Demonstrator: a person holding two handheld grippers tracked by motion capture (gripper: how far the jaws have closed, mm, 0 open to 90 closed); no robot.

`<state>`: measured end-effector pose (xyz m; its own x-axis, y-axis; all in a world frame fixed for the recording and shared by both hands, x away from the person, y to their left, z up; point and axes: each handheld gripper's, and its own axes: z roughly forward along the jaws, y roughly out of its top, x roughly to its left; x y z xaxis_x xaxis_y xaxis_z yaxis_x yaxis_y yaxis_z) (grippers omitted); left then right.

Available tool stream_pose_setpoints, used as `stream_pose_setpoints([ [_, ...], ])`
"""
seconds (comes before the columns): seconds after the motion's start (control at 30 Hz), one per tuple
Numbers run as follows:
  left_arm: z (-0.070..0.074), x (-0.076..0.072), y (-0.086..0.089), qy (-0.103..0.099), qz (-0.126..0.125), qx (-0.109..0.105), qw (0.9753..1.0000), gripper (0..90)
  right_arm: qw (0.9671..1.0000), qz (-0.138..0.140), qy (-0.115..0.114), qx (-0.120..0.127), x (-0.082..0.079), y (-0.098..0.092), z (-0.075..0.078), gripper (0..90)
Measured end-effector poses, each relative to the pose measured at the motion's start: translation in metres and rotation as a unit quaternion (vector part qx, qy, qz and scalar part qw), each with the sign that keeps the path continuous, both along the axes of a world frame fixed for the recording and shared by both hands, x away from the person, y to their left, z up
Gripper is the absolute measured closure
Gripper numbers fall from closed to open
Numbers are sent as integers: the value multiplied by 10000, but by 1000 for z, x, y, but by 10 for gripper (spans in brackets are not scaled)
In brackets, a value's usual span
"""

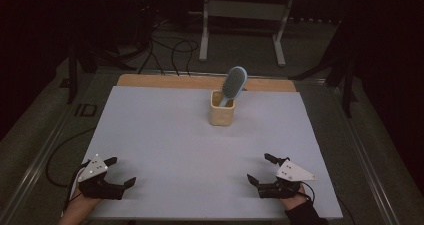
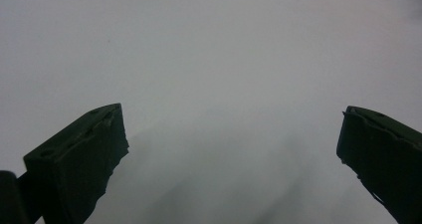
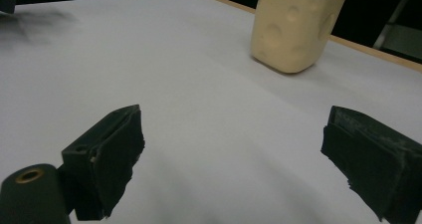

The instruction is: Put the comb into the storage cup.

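1. Nearest the high camera, the left tongs (image 1: 120,172) sit at the near left corner of the counter (image 1: 165,135), jaws spread wide and holding nothing; in the left gripper view they look down on bare white surface.
2. At the near right corner, the right tongs (image 1: 261,168) are likewise released and empty, their jaws gaping toward the middle of the counter.
3. Well apart from both, toward the far middle, a cream holder (image 1: 221,108) stands upright, dimpled on its sides in the right gripper view (image 3: 293,25).
4. A light blue hairbrush (image 1: 234,84) stands handle-down in that holder, its bristled head leaning to the right above the rim.
5. Judging by this layout, the brush is either already stowed or not yet fetched; neither tool is reaching for it.
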<state>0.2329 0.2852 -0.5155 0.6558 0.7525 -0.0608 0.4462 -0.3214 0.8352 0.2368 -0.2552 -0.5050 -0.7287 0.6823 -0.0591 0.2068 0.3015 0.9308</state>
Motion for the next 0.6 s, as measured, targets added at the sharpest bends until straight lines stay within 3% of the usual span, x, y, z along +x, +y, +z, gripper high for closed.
stream_pose_setpoints([
  [0.6,3,-2,-4,-11,-180,39,9998,0,10000,-16,21,-18,0,0,-1,90],
])
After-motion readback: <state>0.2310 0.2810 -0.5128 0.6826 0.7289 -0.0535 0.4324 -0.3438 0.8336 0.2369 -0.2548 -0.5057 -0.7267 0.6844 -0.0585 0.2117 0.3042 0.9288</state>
